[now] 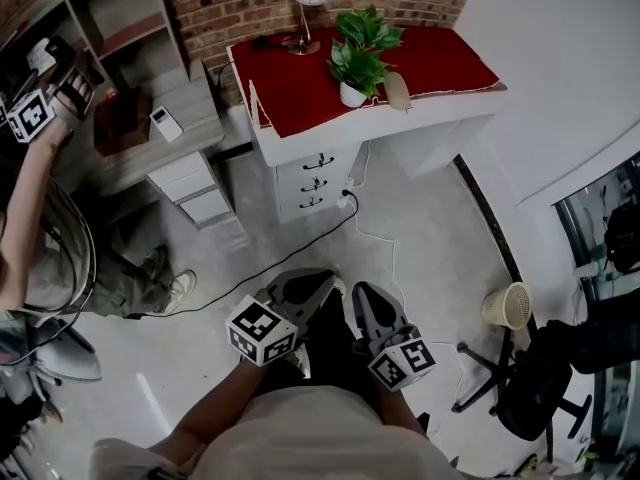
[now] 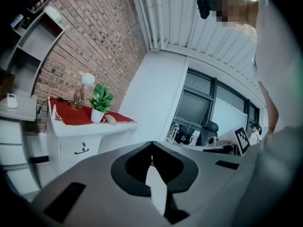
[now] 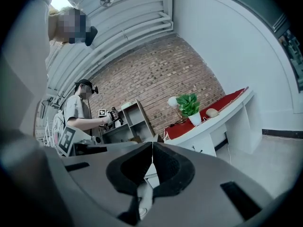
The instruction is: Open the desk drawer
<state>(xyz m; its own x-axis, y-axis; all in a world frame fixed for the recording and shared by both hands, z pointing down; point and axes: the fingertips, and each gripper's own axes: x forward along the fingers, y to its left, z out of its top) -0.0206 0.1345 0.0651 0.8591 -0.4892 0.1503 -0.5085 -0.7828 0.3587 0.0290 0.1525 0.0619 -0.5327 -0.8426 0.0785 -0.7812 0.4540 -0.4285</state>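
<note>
Head view: L gripper [image 1: 318,280], R gripper [image 1: 362,290] jaws together; desk drawers [image 1: 315,181] closed.

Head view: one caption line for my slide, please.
Left gripper and right gripper, both shut, face a white desk with three closed drawers.

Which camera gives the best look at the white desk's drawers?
The head view: all three white drawers with dark handles face it, shut. The left gripper view shows only one handle; the right gripper view shows them tiny.

No words or numbers are legible; only coded square markers show on the left cube [image 1: 262,331] and the right cube [image 1: 401,360], near six o'clock.
</note>
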